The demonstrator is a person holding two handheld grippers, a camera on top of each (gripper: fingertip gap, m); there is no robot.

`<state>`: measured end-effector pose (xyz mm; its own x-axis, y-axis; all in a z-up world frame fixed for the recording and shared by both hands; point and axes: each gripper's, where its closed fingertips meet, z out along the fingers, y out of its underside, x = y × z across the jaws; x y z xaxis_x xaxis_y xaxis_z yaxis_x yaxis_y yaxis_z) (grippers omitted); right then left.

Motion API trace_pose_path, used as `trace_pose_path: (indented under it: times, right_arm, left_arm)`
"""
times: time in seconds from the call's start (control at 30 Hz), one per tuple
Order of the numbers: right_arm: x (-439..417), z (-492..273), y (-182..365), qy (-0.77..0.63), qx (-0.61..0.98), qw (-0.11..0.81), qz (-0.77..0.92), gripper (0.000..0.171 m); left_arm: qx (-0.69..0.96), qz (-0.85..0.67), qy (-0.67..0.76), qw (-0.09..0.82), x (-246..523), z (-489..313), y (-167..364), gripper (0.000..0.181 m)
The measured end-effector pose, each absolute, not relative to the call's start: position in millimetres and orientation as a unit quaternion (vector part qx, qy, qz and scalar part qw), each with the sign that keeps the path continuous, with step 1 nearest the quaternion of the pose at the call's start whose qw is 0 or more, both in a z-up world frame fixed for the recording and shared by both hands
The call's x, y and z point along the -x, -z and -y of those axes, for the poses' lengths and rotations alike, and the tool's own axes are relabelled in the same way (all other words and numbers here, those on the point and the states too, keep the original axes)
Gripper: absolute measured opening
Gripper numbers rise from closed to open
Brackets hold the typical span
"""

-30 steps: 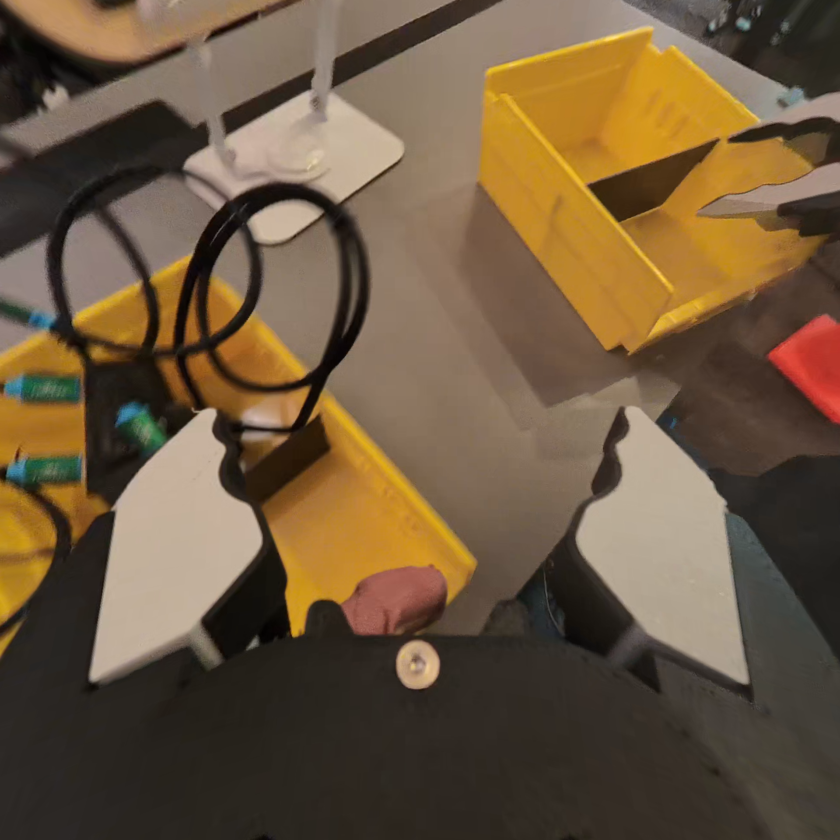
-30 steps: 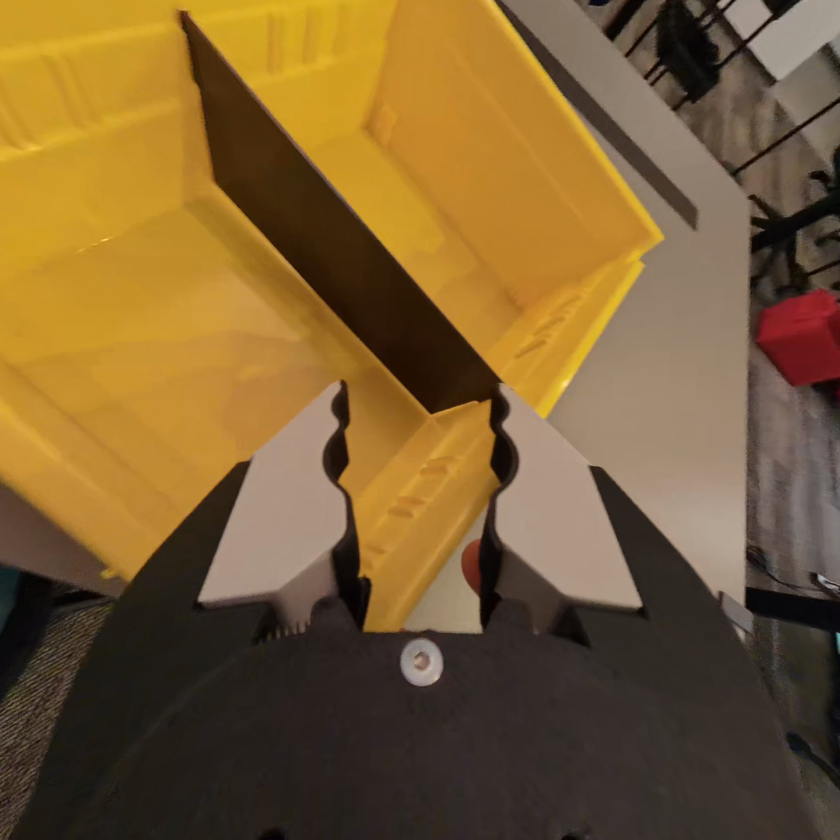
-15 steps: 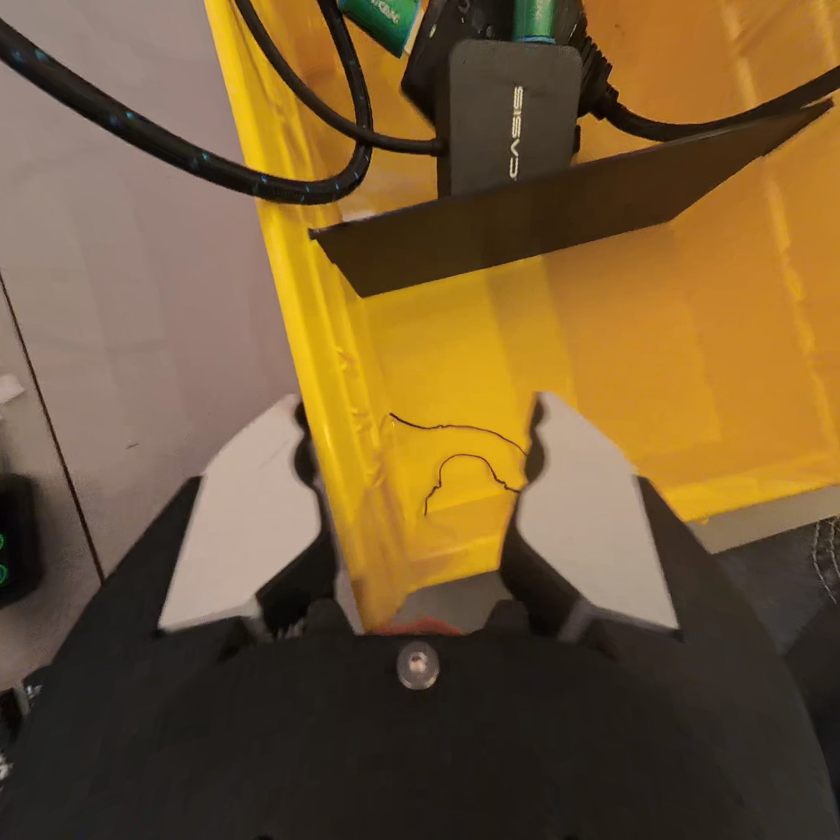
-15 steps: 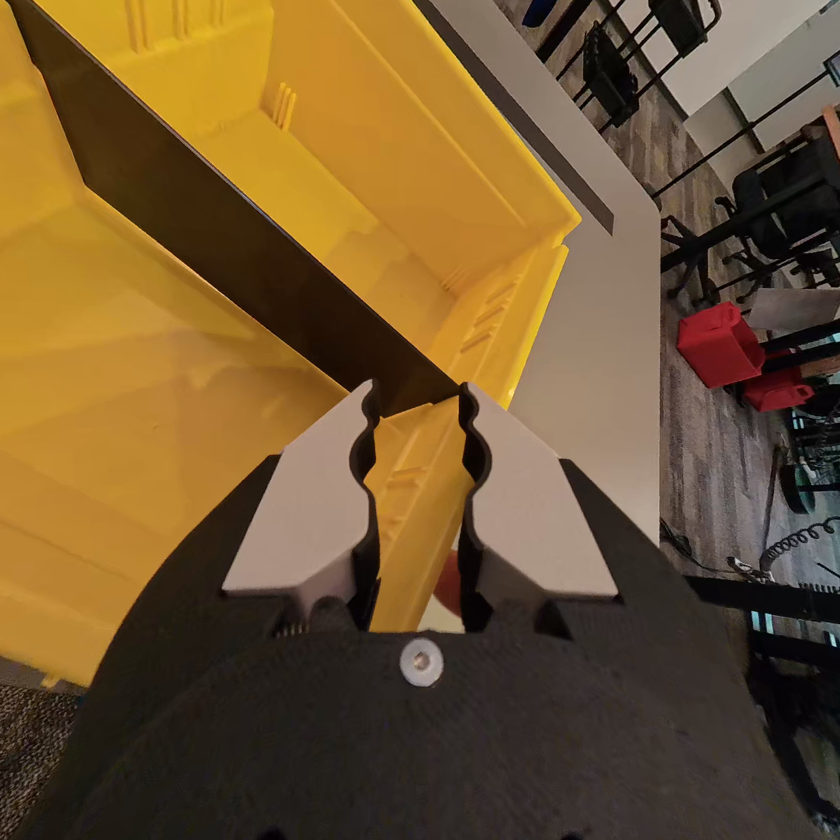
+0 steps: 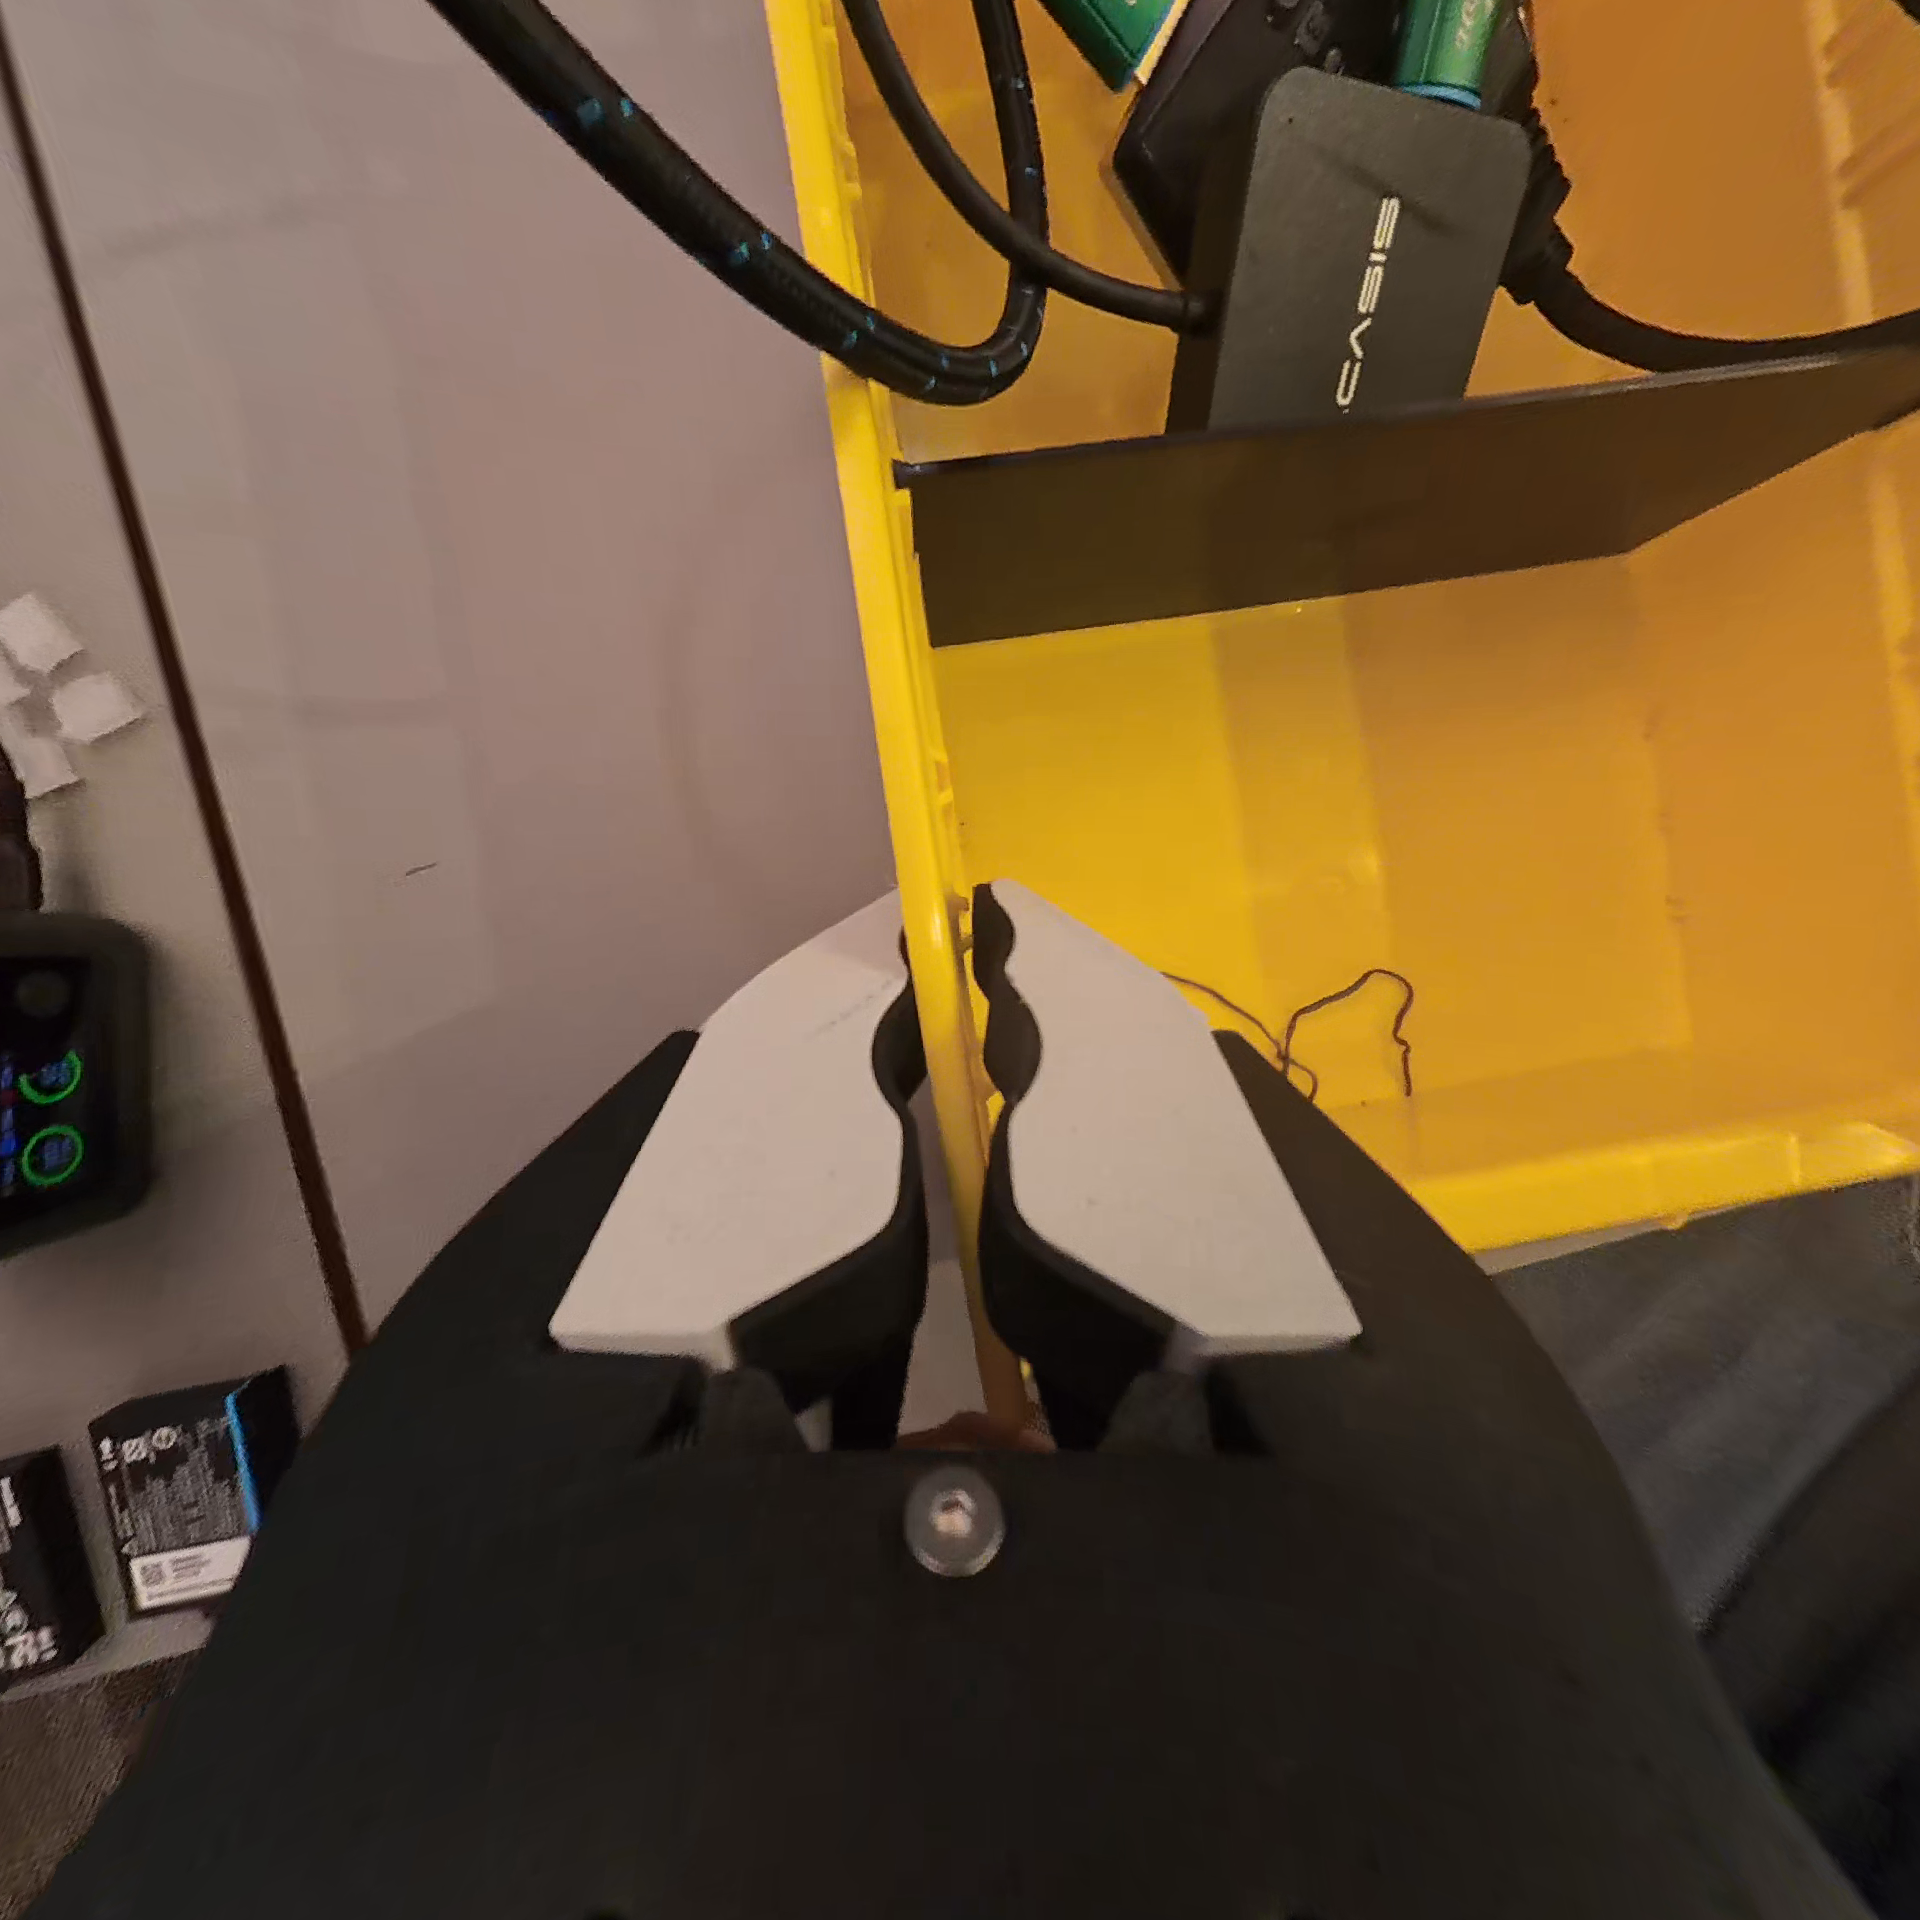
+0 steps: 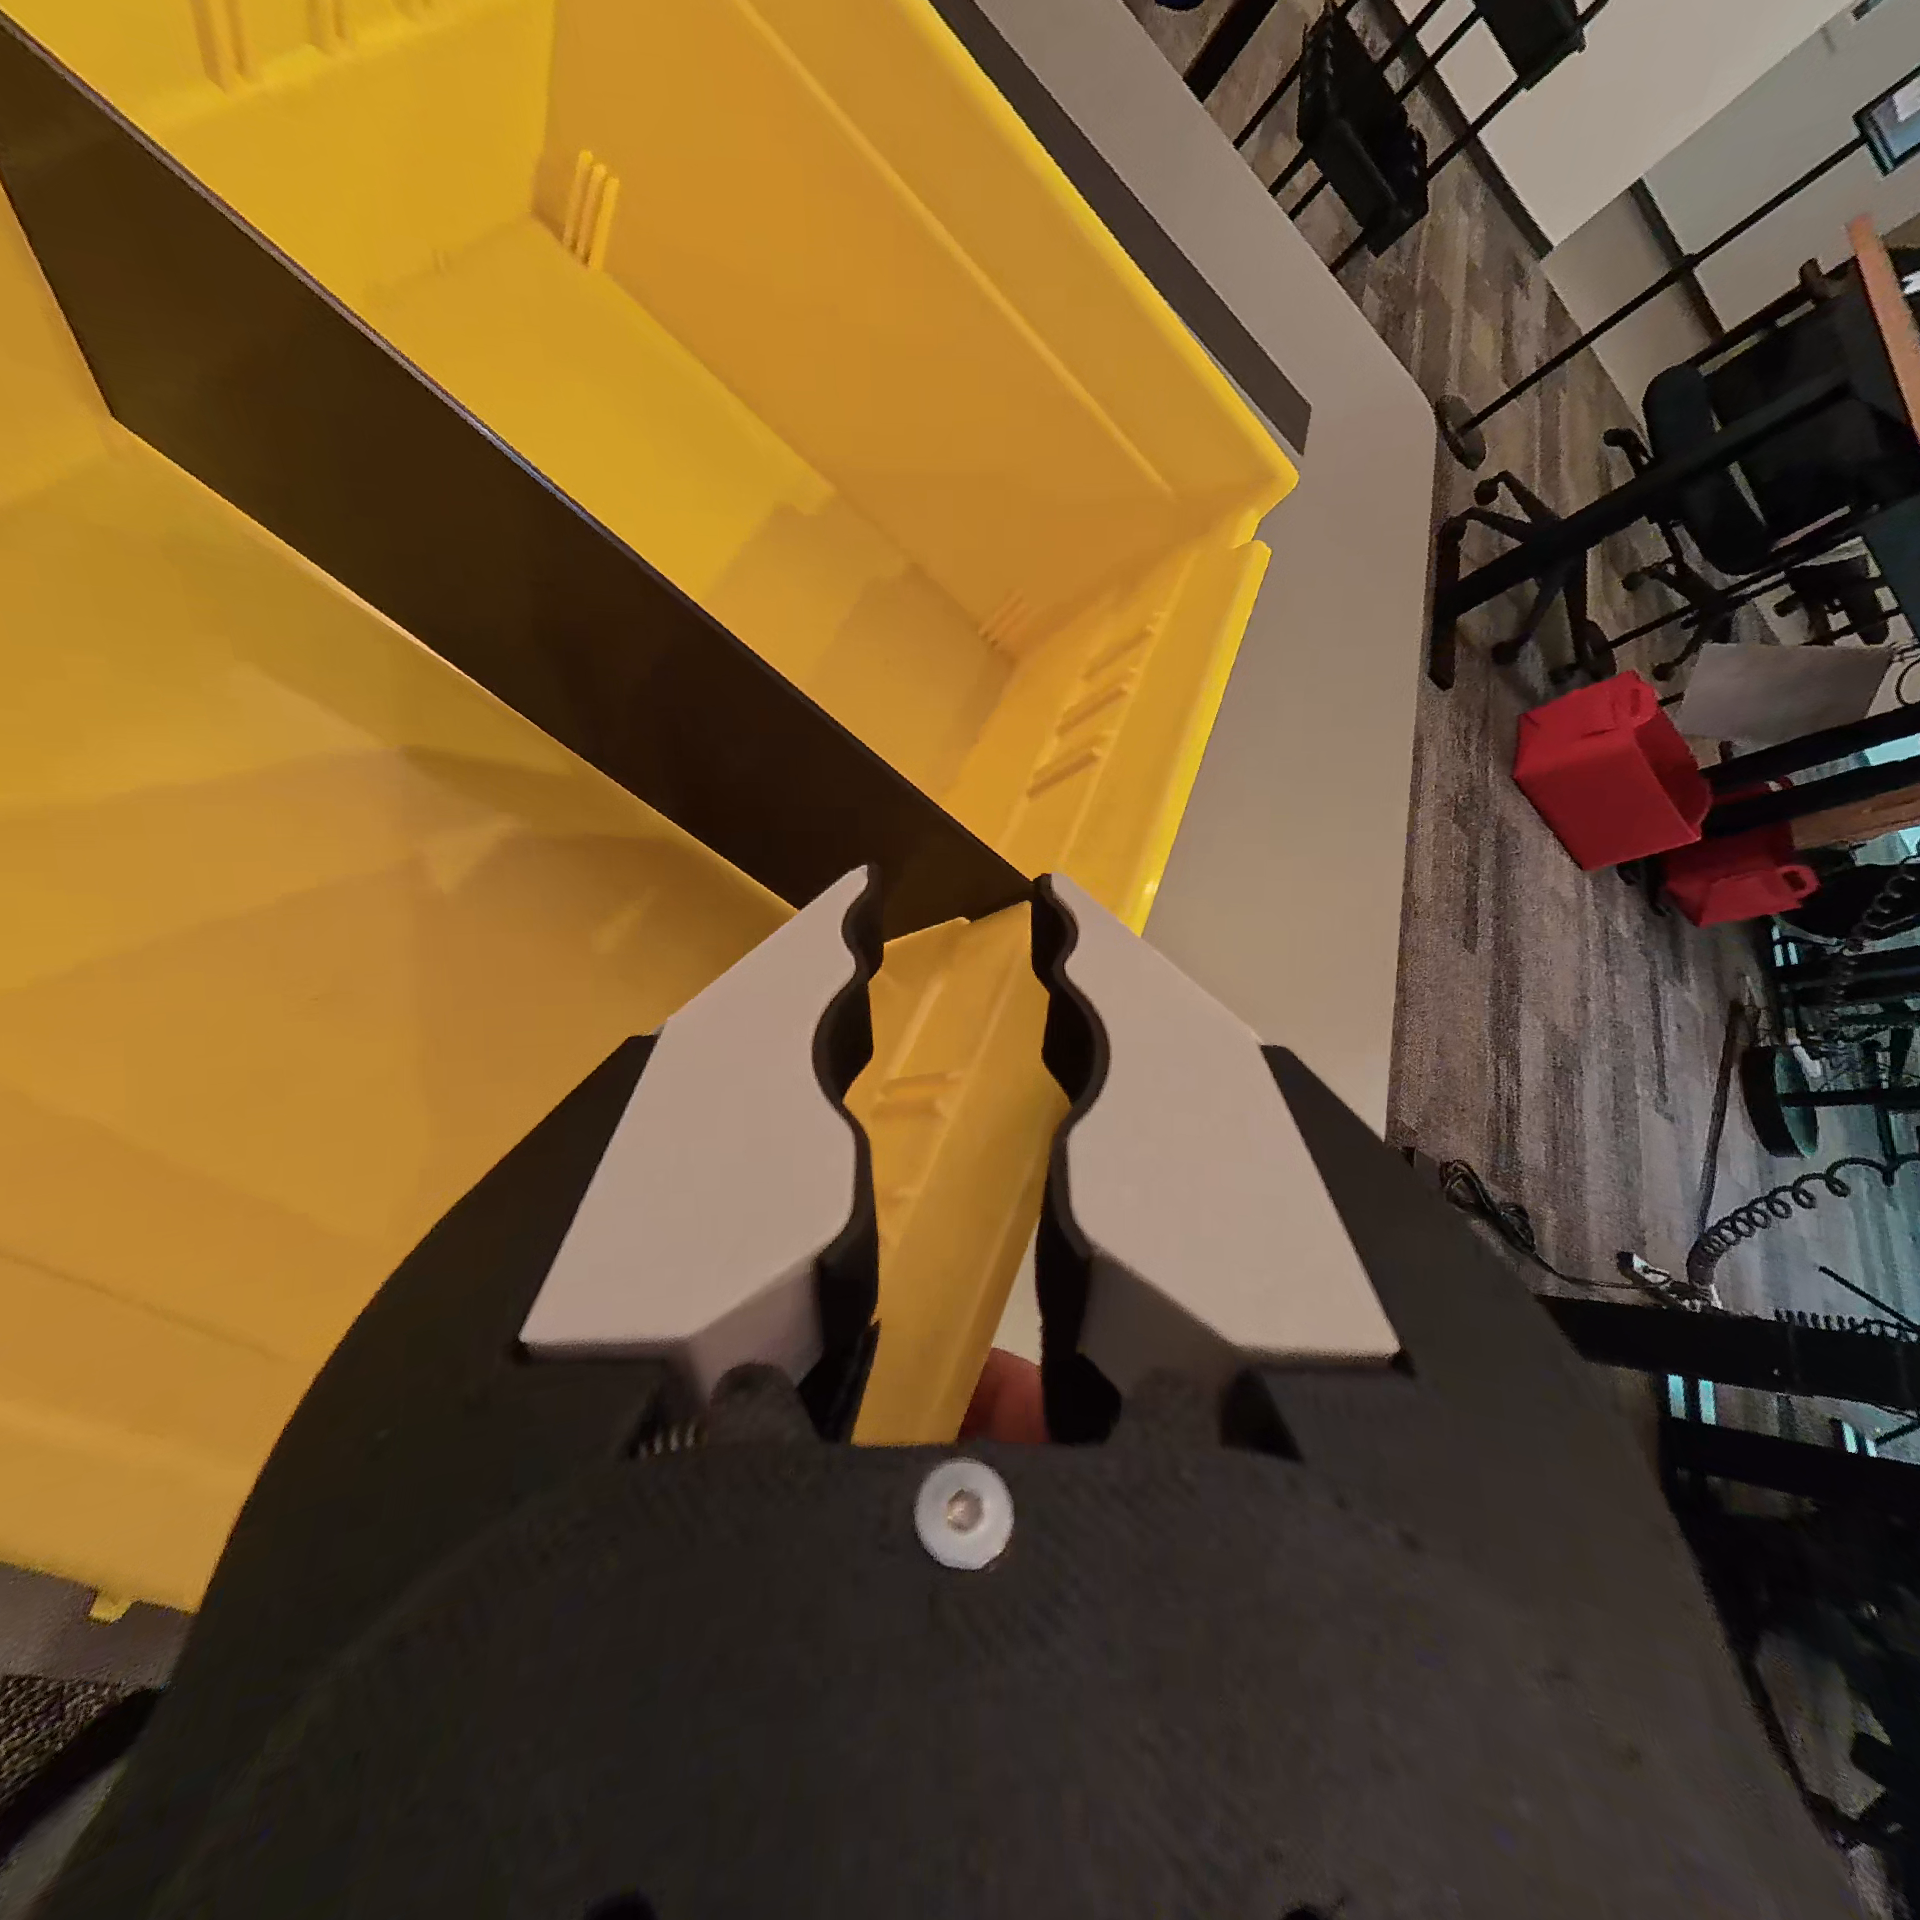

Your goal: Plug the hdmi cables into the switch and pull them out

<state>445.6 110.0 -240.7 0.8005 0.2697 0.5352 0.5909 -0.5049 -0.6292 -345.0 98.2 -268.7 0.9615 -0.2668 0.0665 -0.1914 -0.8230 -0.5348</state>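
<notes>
- Far left of the cable bin (image 5: pixel 894 665): a dark device with green rings (image 5: pixel 52 1081) and small black boxes (image 5: pixel 177 1496) on the grey table (image 5: pixel 468 520), well apart from the bin.
- Left gripper (image 5: pixel 940 914): pinched onto the cable bin's thin side wall, one finger outside, one inside; half a second back the jaws stood wide astride that wall, so a fresh clamp.
- Beyond the black divider (image 5: pixel 1351 520) of that bin, far compartment: the switch (image 5: pixel 1351 239) lying flat, braided cables (image 5: pixel 790 270) looping over the rim, green plugs (image 5: pixel 1444 42) at its far end (seated or loose, cannot tell).
- Near compartment: only a stray thread (image 5: pixel 1351 1018).
- Right gripper (image 6: pixel 951 894): closed further than before onto the rim of a second yellow bin (image 6: pixel 935 364), right where its own black divider (image 6: pixel 468 520) meets the wall; both its compartments bare.
- Right of that bin: table edge, then floor with red boxes (image 6: pixel 1610 779) and chairs.
- Meaning, as a guess: both bins now held for pulling into position; plugging itself not yet begun.
</notes>
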Motion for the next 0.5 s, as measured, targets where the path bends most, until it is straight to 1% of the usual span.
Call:
trace_pose_path:
  times: [0.23,0.37,0.4,0.5]
  right_arm:
    - [-482.7,-116.6,240.2,0.199,0.851,0.425,0.238,0.026]
    - [-486.1,-119.9,240.8,0.204,0.842,0.424,0.265,0.029]
    - [-486.8,-121.1,240.7,0.207,0.84,0.424,0.269,0.026]
    - [-486.1,-123.3,241.2,0.215,0.831,0.423,0.291,0.029]
  left_arm:
    - [0.953,-0.082,0.069,0.284,378.1,-90.3,268.6,0.005]
    - [0.953,-0.07,0.067,0.286,388.4,-87.1,268.6,0.005]
    - [0.953,-0.067,0.068,0.289,389.6,-87.1,268.4,0.005]
    - [0.95,-0.069,0.066,0.297,390.6,-86.6,268.0,0.005]
